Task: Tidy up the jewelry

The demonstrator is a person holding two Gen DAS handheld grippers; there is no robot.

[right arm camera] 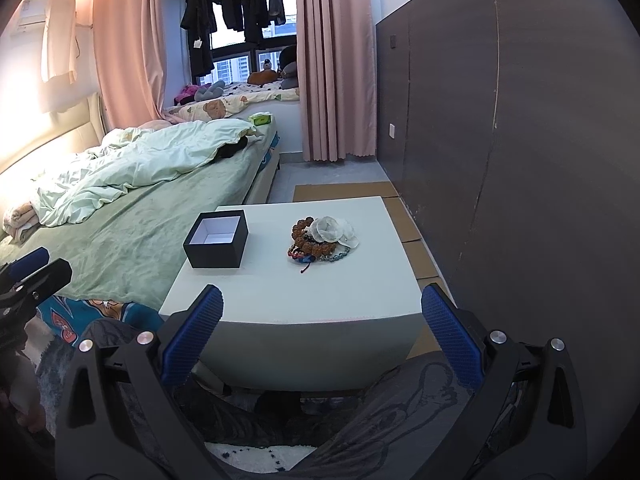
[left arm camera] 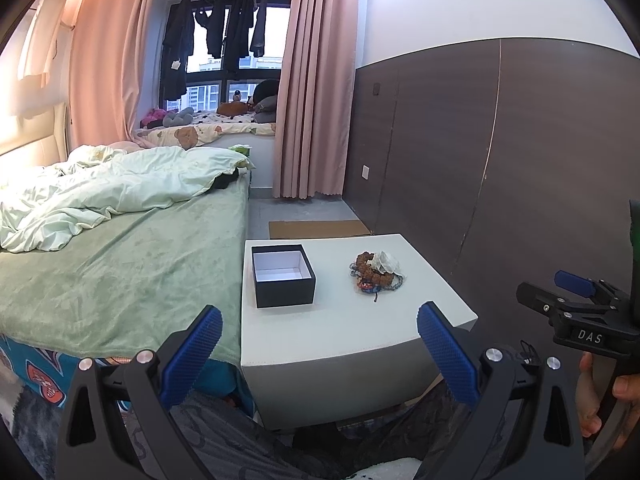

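your left gripper point(left arm camera: 320, 344) has its blue-padded fingers spread wide with nothing between them, and your right gripper point(right arm camera: 322, 326) is spread just as wide and empty. both hang short of the near edge of the white table point(right arm camera: 256, 300). in the left wrist view the right gripper's black body reads "das" in white letters, with your hand point(left arm camera: 600, 396) around its handle.

ahead of the left claw and slightly to its left sits the black box point(left arm camera: 282, 276), lid off, white inside, mouth up. ahead of the right claw, near centre, lies the jewelry pile point(right arm camera: 320, 242): brown bead bracelets, blue beads, a white pouch on top, a red cord end pointing toward you. the heap has no clear long axis.

beyond the table's left side lies the bed point(left arm camera: 120, 248).
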